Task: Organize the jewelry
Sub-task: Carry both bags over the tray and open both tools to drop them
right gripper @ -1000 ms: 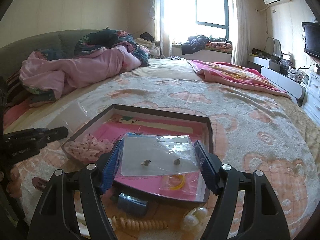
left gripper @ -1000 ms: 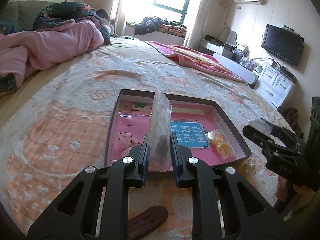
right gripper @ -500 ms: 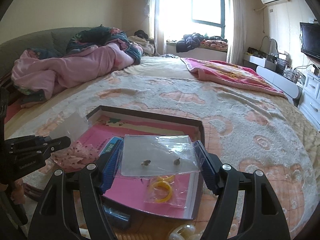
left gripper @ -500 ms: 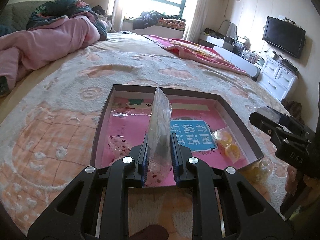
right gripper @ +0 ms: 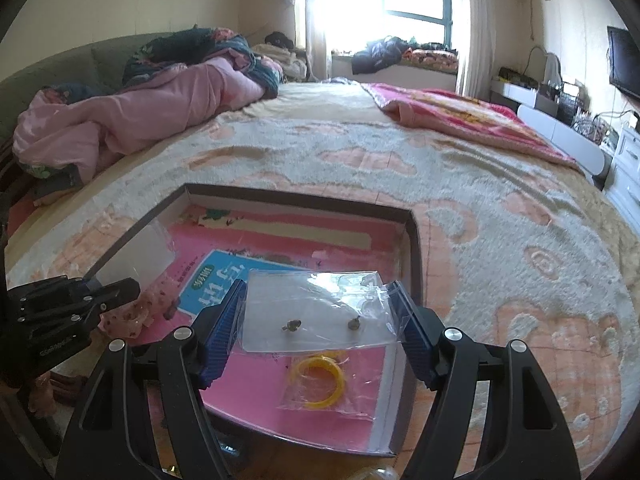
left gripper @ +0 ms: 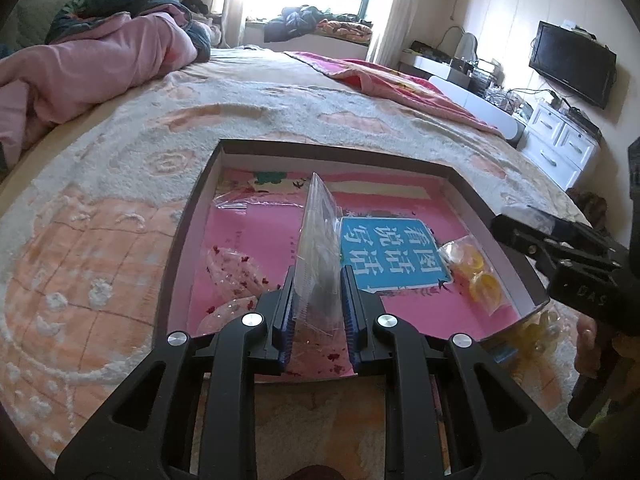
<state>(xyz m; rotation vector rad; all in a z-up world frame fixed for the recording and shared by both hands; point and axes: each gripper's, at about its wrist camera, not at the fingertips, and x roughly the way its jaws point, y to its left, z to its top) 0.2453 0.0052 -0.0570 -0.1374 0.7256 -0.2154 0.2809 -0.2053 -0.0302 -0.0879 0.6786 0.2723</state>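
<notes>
A small clear plastic bag (right gripper: 320,312) holding two tiny dark earrings (right gripper: 291,325) lies flat between the blue ribbed pads of the right gripper (right gripper: 320,320); its side edges touch both pads, so the spread jaws grip it across its width, above the near right part of a shallow box (right gripper: 412,248). Only the right wrist view shows this bag's face and the earrings — in the left wrist view the right gripper (left gripper: 520,236) appears from the side at the right edge, black and angled over the box's right wall.

The left gripper (left gripper: 318,304) has its jaws pressed nearly together, pinching a second clear bag (left gripper: 320,236) that stands upright and edge-on in the left wrist view, its contents not readable. In the right wrist view the left gripper (right gripper: 120,292) enters from the left, and this bag (right gripper: 136,256) shows as a pale glossy sheet.

The box (left gripper: 192,236) is rectangular with thin dark walls and a glossy pink floor bearing a blue printed label (left gripper: 392,256). Inside lie a bag with yellow rings (right gripper: 318,376), seen in the left wrist view as orange-yellow hoops (left gripper: 472,268), and crinkled bags with red specks (left gripper: 236,272).

The box rests on a fuzzy cream-and-peach bedspread (right gripper: 500,240). Both grippers tilt downward toward it. A crumpled pink quilt (right gripper: 132,120) lies beyond.
</notes>
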